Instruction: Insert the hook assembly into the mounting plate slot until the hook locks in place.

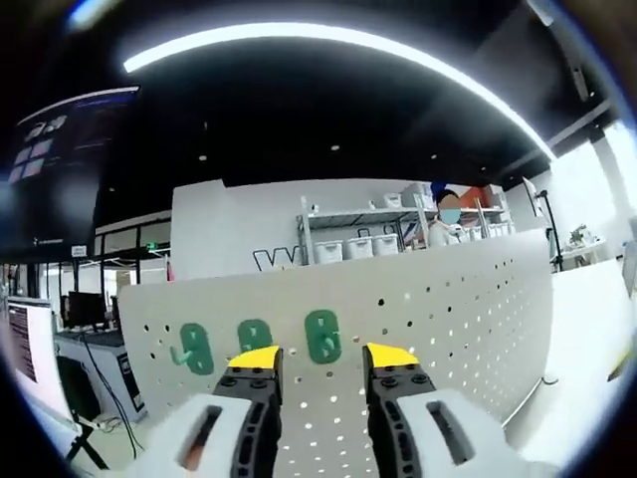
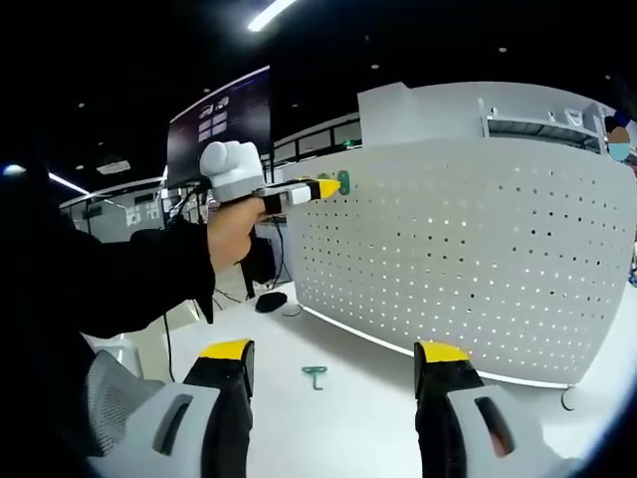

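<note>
Holding both grippers [image 1: 320, 368] [image 2: 332, 363] open and empty, we judge little done: one green hook [image 2: 315, 375] lies on the surface [image 2: 348, 418] at 12 o'clock, the pegboard [image 1: 448, 319] awaits.

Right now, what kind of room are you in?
Probably a big office or lab workspace. There is a white pegboard with green hooks, shelves with storage bins behind it, and desks with computer screens under long ceiling lights.
</note>
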{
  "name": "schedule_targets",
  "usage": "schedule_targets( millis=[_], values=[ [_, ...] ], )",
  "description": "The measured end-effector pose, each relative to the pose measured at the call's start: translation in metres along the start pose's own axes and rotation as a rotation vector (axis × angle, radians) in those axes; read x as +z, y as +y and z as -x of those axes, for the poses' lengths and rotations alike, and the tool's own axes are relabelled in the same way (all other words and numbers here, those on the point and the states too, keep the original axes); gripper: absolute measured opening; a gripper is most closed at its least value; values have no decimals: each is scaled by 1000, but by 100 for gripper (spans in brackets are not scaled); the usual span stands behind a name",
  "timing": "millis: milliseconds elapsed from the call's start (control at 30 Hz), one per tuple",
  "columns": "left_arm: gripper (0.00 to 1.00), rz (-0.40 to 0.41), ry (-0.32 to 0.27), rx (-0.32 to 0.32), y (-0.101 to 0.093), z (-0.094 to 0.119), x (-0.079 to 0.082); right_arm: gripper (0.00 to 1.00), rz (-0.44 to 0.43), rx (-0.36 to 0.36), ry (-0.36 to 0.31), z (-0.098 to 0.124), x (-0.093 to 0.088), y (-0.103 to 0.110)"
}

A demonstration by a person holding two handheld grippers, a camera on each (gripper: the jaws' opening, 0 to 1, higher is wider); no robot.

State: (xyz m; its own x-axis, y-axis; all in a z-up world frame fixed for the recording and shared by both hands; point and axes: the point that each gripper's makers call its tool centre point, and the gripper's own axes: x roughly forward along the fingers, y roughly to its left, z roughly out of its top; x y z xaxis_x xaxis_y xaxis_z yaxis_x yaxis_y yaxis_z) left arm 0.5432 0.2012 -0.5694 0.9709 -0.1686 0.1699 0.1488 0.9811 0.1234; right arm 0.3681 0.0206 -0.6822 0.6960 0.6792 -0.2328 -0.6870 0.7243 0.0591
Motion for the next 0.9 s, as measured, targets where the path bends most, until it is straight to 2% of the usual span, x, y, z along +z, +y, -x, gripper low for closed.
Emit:
schedule_targets(
  millis=[433, 667, 900],
  values=[
    [39, 11, -4, -20, -3, 27, 10, 62, 16, 18, -2, -1, 4, 3],
    [39, 22, 14, -35, -4, 44, 6, 62, 24, 30, -7, -2, 6, 4],
    [41, 27, 42, -60, -4, 70, 1, 62, 32, 38, -8, -3, 7, 3]
  ],
)
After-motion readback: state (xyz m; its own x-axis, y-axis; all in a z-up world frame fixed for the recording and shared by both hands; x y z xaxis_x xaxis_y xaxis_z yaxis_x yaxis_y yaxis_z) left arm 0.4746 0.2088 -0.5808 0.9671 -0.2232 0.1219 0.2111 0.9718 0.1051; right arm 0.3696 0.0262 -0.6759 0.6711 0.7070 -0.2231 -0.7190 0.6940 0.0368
